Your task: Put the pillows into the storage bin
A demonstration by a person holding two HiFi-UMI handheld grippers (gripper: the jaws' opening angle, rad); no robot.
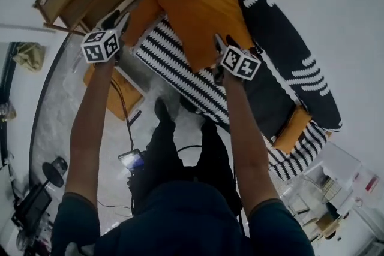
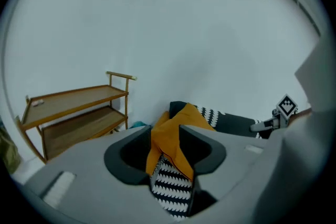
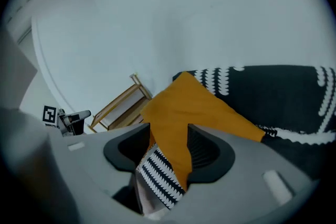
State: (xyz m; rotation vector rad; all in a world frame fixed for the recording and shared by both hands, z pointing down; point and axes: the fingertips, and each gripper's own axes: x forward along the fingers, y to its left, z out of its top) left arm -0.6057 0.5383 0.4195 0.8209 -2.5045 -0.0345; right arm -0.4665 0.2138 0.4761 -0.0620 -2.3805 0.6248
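Jointly held: orange pillow point(image 1: 201, 15) against striped pillow point(image 1: 180, 69).
Left tongs point(image 2: 169, 148) and right tongs point(image 3: 167, 150) each pinched both fabrics.

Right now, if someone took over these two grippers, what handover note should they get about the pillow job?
Left gripper: shut on one corner of the orange pillow, with striped fabric under it.
Right gripper: shut on the other near corner; the pillow is held up between both.
A second orange pillow lies on the black patterned fabric.
Done: one pillow picked up.
Left: I cannot make out the storage bin; find it, drop this pillow in, fetch the other.
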